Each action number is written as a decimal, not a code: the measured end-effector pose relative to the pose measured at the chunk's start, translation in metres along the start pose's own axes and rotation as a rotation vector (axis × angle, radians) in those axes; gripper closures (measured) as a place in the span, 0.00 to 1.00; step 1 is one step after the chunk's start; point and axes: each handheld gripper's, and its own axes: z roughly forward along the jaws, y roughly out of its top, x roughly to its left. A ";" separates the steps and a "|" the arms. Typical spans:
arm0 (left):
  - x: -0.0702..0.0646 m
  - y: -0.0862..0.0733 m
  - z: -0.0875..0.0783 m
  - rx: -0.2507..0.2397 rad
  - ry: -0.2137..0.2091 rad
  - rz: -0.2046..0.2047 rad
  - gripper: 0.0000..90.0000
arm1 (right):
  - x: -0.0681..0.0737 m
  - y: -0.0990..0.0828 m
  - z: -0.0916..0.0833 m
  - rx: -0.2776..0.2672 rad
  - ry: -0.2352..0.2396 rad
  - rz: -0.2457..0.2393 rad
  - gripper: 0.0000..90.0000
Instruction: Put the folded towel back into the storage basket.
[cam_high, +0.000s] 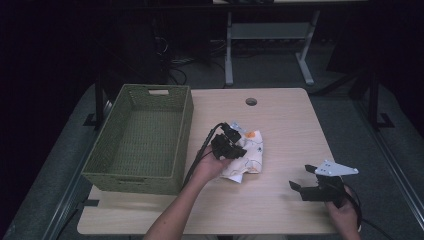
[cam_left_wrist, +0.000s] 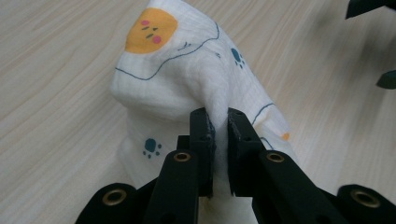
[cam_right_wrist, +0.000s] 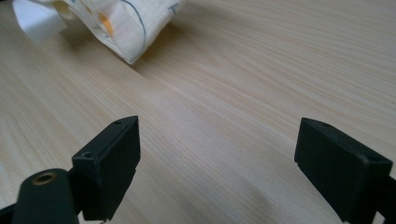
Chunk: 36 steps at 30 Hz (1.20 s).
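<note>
The left gripper (cam_high: 235, 142) sits just right of the basket (cam_high: 140, 140), its 2 jaws pinched tight on a fold of cloth (cam_left_wrist: 187, 79), the left forearm angling up from the near edge. The right gripper (cam_high: 305, 177), well right of the basket, rests low with its 2 jaws spread wide.

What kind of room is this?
Probably a workshop or lab: a bare wooden table with a cable hole, another desk's metal legs behind, tangled cables on the floor.
</note>
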 end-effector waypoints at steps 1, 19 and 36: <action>0.001 0.000 -0.002 -0.003 -0.007 -0.004 0.92 | 0.000 0.000 0.000 0.001 -0.002 0.001 0.16; 0.016 0.001 -0.051 -0.142 -0.199 -0.153 0.92 | -0.001 0.000 0.000 0.005 -0.004 0.000 0.15; 0.033 -0.006 -0.092 -0.208 -0.302 -0.260 0.92 | -0.001 0.000 0.000 0.005 -0.007 -0.006 0.15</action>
